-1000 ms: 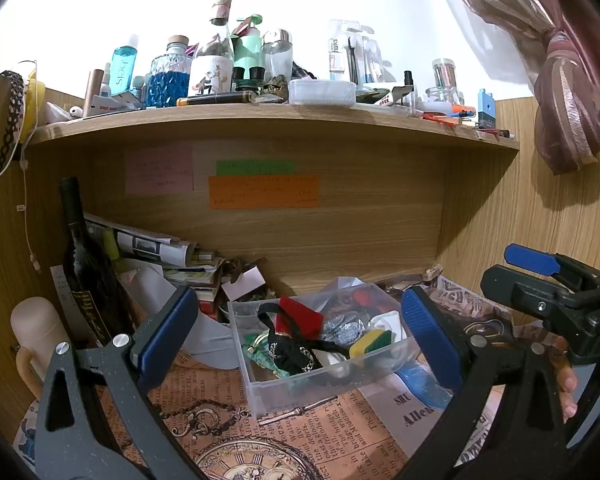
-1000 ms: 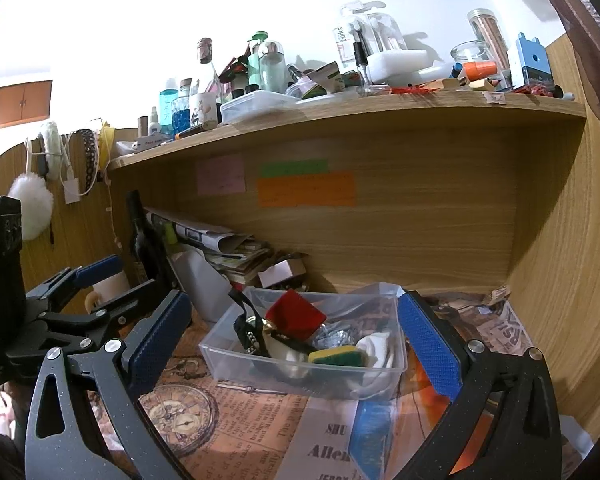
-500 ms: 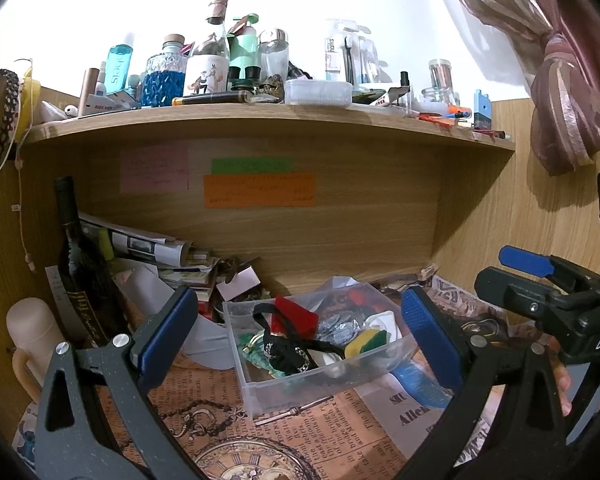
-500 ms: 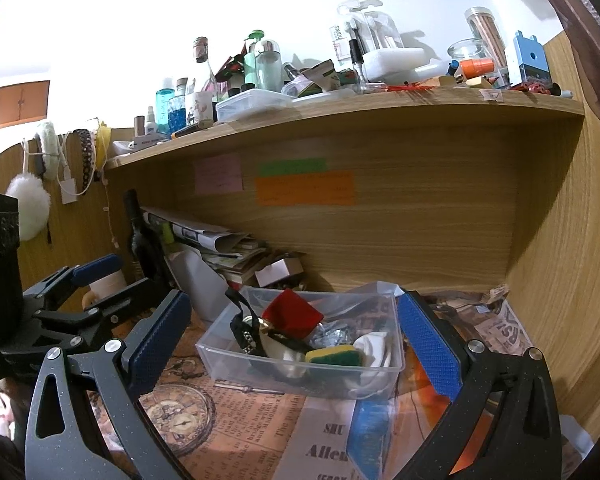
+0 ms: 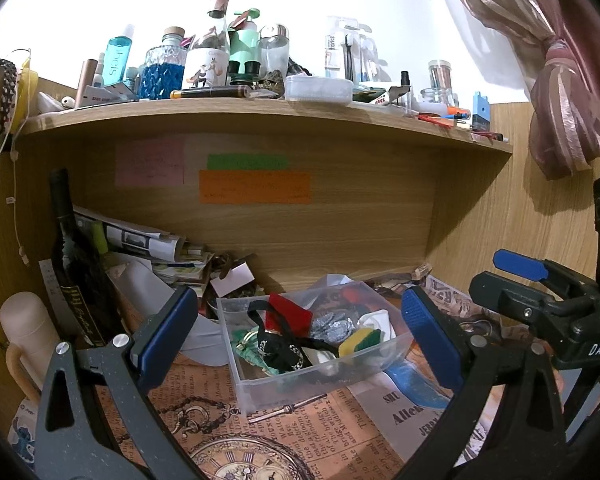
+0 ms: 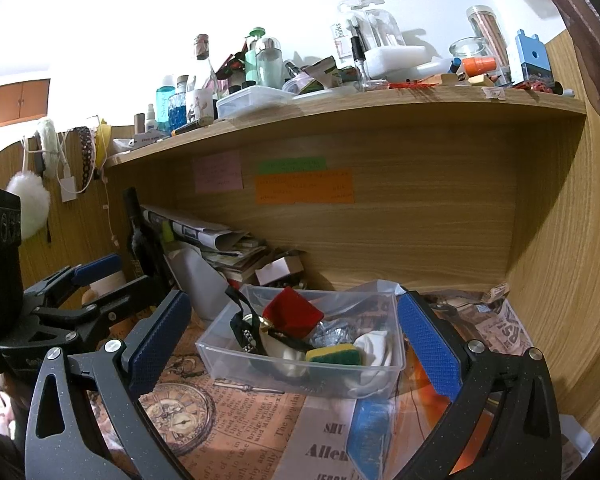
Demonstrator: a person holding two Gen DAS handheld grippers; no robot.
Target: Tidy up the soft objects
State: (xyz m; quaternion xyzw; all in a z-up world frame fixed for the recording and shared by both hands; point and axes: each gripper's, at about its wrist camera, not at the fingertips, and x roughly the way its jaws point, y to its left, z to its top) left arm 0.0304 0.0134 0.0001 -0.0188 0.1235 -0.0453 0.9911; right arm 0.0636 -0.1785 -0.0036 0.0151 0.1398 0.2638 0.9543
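Note:
A clear plastic bin (image 5: 244,376) (image 6: 220,350) stands on the newspaper-covered desk under the shelf. It holds a red cloth (image 5: 290,314) (image 6: 294,314), a yellow-green sponge (image 5: 360,339) (image 6: 332,356), a white cloth (image 5: 376,318) (image 6: 374,346), a black pouch with strap (image 5: 276,350) and crumpled foil (image 5: 334,326). My left gripper (image 5: 300,336) is open and empty, its jaws framing the bin from in front. My right gripper (image 6: 294,336) is open and empty, also in front of the bin. Each gripper shows in the other's view: the right (image 5: 540,292), the left (image 6: 76,292).
A dark wine bottle (image 5: 74,264), a cream flask (image 5: 26,328), stacked papers (image 5: 140,240) and a small white box (image 5: 232,282) crowd the back left. The upper shelf (image 5: 260,114) carries several bottles and jars. A metal pin (image 5: 288,414) lies before the bin. A curtain (image 5: 556,92) hangs right.
Both grippers have drifted slightly, so the scene sits a little lower and left in the views. Jaws stay open. Bin contents have not moved.

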